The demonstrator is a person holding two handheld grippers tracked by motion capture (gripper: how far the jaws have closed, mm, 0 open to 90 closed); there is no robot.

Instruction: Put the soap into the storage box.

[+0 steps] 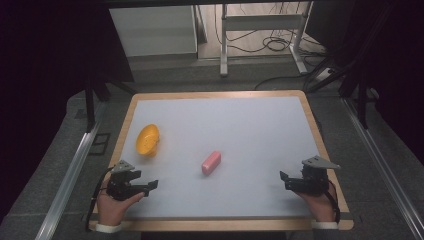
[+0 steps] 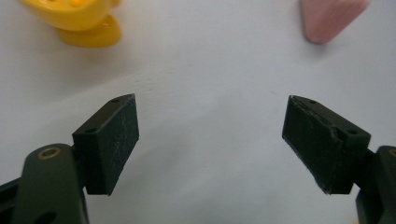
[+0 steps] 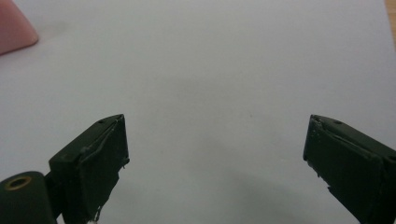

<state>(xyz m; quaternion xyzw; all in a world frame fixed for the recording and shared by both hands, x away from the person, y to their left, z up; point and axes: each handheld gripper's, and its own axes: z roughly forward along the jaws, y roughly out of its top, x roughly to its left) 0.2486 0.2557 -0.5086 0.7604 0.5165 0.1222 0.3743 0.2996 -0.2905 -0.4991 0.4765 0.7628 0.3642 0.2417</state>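
A yellow bowl-like object (image 1: 147, 139) lies tilted on the white table top (image 1: 240, 125) at the left. A pink block (image 1: 211, 162) lies near the middle. My left gripper (image 1: 151, 186) rests near the front left, below the yellow object, open and holding nothing. In the left gripper view the open left gripper (image 2: 212, 140) faces the yellow object (image 2: 79, 21) at upper left and the pink block (image 2: 329, 18) at upper right. My right gripper (image 1: 283, 180) sits at the front right, open and holding nothing. The right gripper (image 3: 215, 158) view catches the pink block (image 3: 14, 28) at its upper left corner.
The table has a wooden rim (image 1: 220, 94). Metal rails (image 1: 70, 175) run along both sides. Beyond the far edge stand a white desk frame (image 1: 260, 30) and cables (image 1: 272, 45) on the floor.
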